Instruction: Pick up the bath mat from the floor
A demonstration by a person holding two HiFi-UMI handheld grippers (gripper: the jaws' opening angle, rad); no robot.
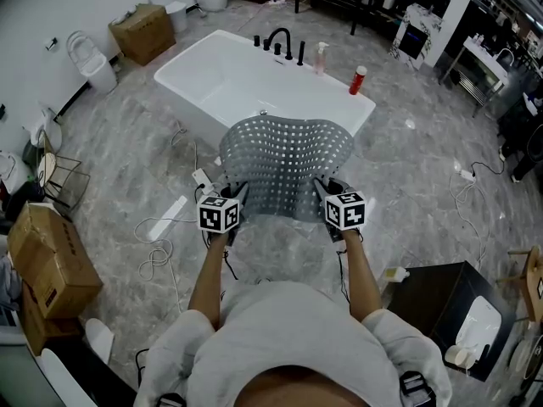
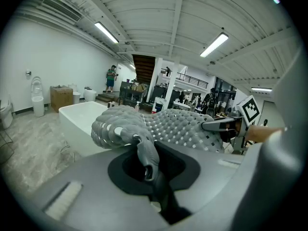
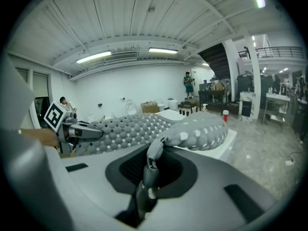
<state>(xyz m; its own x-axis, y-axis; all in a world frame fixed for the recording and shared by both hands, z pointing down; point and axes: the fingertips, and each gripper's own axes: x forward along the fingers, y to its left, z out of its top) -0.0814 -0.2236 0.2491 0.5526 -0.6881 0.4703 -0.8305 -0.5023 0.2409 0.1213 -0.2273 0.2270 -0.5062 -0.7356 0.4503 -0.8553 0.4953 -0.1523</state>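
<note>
The grey perforated bath mat [image 1: 284,164] hangs off the floor, spread between both grippers in front of the white bathtub [image 1: 221,79]. My left gripper [image 1: 231,200] is shut on the mat's near left corner, and my right gripper [image 1: 327,195] is shut on its near right corner. In the left gripper view a fold of the bath mat [image 2: 144,153] is pinched between the jaws, with the rest bulging ahead. The right gripper view shows the bath mat [image 3: 187,131] clamped the same way, with the left gripper [image 3: 84,131] across from it.
A red bottle [image 1: 358,80], a pump bottle [image 1: 321,58] and a black faucet [image 1: 280,39] stand on the tub rim. Cables [image 1: 165,227] trail on the marble floor at left. Cardboard boxes [image 1: 51,261] sit at left, a dark cabinet [image 1: 441,303] at right.
</note>
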